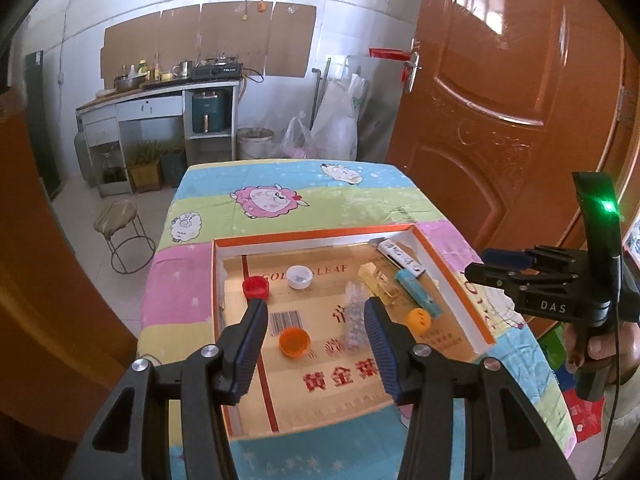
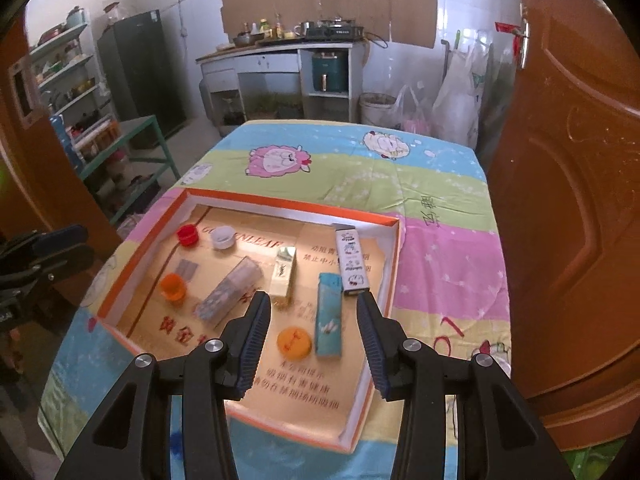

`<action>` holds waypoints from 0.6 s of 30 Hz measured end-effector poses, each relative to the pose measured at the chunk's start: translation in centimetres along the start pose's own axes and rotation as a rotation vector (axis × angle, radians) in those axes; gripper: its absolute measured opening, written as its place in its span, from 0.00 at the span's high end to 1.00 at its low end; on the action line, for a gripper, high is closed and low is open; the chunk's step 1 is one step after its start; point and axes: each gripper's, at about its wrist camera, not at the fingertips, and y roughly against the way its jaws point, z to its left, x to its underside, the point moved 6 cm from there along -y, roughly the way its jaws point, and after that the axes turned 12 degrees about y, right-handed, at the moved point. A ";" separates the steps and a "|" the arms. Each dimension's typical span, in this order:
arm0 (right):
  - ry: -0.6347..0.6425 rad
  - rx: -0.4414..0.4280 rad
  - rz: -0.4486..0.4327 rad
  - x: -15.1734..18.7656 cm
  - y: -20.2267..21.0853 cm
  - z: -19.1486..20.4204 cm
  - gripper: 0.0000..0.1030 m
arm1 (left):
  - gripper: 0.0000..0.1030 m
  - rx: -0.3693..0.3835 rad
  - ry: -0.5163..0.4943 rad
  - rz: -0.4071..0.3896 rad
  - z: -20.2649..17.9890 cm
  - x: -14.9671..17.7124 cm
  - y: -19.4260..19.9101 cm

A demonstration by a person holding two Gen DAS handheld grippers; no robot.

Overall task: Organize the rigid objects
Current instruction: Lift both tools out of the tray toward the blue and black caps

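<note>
A shallow orange-rimmed box [image 1: 448,276] [image 2: 394,264] lies on the table. In it are a red cap [image 1: 254,286] [image 2: 188,235], a white cap [image 1: 299,277] [image 2: 223,237], an orange cap [image 1: 295,341] [image 2: 173,286], a flat orange lid [image 1: 418,319] [image 2: 294,343], a clear plastic case [image 1: 355,318] [image 2: 229,291], a gold lighter [image 1: 378,282] [image 2: 283,276], a blue lighter [image 1: 418,292] [image 2: 329,314] and a white cartoon lighter [image 1: 402,258] [image 2: 351,261]. My left gripper [image 1: 316,304] is open and empty above the box. My right gripper [image 2: 313,300] is open and empty above the blue lighter; it also shows in the left wrist view [image 1: 478,264].
The table wears a colourful cartoon-sheep cloth [image 1: 280,196] [image 2: 440,264]. A brown door [image 1: 500,100] stands close on the right. A stool [image 1: 124,236] is left of the table. A green shelf [image 2: 132,152] and kitchen counter [image 2: 280,52] stand beyond.
</note>
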 end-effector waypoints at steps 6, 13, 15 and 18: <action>0.002 -0.005 -0.024 0.9 3.0 1.7 0.55 | 0.51 0.021 0.008 -0.014 -0.9 1.3 2.3; -0.002 -0.009 -0.053 2.2 5.6 3.4 0.55 | 0.51 0.052 0.004 -0.032 -2.2 3.1 4.8; -0.006 -0.010 -0.061 2.9 6.2 3.9 0.55 | 0.51 0.064 0.001 -0.029 -2.6 3.7 5.1; -0.003 0.002 -0.068 3.9 6.8 4.8 0.55 | 0.51 0.081 -0.007 -0.018 -3.3 5.1 5.2</action>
